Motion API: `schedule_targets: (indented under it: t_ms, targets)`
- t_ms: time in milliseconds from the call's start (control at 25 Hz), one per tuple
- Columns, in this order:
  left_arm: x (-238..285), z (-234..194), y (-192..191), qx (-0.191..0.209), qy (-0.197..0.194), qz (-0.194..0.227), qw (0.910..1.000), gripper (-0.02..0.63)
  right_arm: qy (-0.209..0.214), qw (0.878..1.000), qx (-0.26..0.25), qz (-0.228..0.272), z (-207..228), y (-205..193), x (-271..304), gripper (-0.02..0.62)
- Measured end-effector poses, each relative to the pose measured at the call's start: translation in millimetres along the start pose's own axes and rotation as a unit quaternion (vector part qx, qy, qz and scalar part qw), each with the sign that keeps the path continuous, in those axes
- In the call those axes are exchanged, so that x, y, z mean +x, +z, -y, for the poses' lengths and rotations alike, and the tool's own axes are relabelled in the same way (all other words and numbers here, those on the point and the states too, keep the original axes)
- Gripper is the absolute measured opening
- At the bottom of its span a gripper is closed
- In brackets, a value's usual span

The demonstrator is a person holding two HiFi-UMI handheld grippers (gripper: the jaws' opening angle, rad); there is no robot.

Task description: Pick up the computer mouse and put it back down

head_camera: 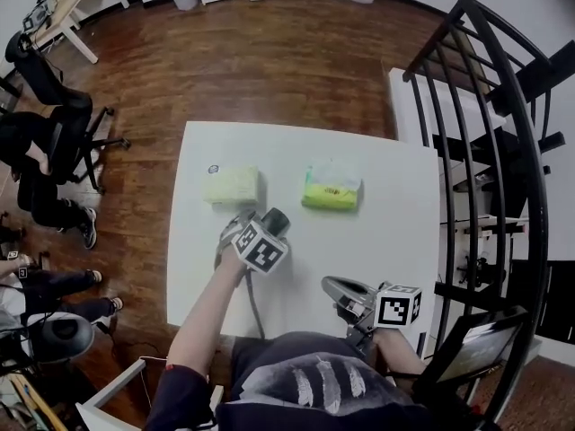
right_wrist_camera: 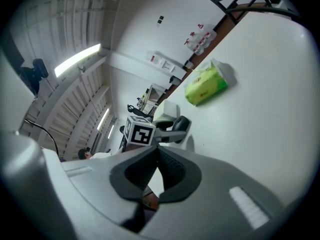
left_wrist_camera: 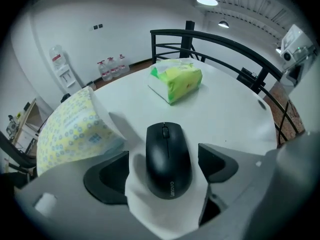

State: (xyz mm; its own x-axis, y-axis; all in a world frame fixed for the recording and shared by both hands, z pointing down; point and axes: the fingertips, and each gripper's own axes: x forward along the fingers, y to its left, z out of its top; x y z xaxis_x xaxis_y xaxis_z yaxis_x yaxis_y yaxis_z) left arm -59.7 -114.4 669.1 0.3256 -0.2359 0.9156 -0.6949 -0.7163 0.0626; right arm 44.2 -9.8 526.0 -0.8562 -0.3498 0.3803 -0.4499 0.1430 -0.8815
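**Left gripper poised over the mouse, grasp not yet made**

On the white table point(head_camera: 386, 205), a yellow tissue pack point(head_camera: 232, 185) lies near the left edge toward the back. Just in front of it, the left gripper point(left_wrist_camera: 162, 169) points steeply down with its jaws spread wide. The black mouse point(left_wrist_camera: 168, 156) rests flat on the tabletop between them, with a gap showing on each side, so neither pad touches it. The head view hides the mouse under the gripper, so its spot is probably just in front of the yellow pack.

This looks like the approach before the pick-up. The next move calls for closing evenly on the mouse's sides, then lifting.

A green tissue pack point(head_camera: 331, 187) sits further right, mid-table. The right gripper point(right_wrist_camera: 157, 154) hangs near the front right corner, its jaws together with nothing between them.
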Motion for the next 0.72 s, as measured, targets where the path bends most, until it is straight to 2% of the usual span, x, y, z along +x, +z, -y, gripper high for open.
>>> schedule_targets:
  t_ms: [200, 520, 720]
  targets:
    - [12.5, 2.9, -4.3, 0.002, -0.017, -0.029, 0.9994, 0.437, 0.0, 1.0, 0.012, -0.002, 10.0, 5.4, 1.3, 0.003]
    - [12.7, 4.3, -3.9, 0.018, -0.026, -0.033, 0.9989, 0.436, 0.008, 1.0, 0.022, -0.005, 13.9, 4.9, 5.9, 0.003]
    - [10.7, 4.5, -3.7, 0.021, -0.028, -0.027, 0.999, 0.386, 0.009, 1.0, 0.022, -0.003, 14.5, 5.2, 5.7, 0.003]
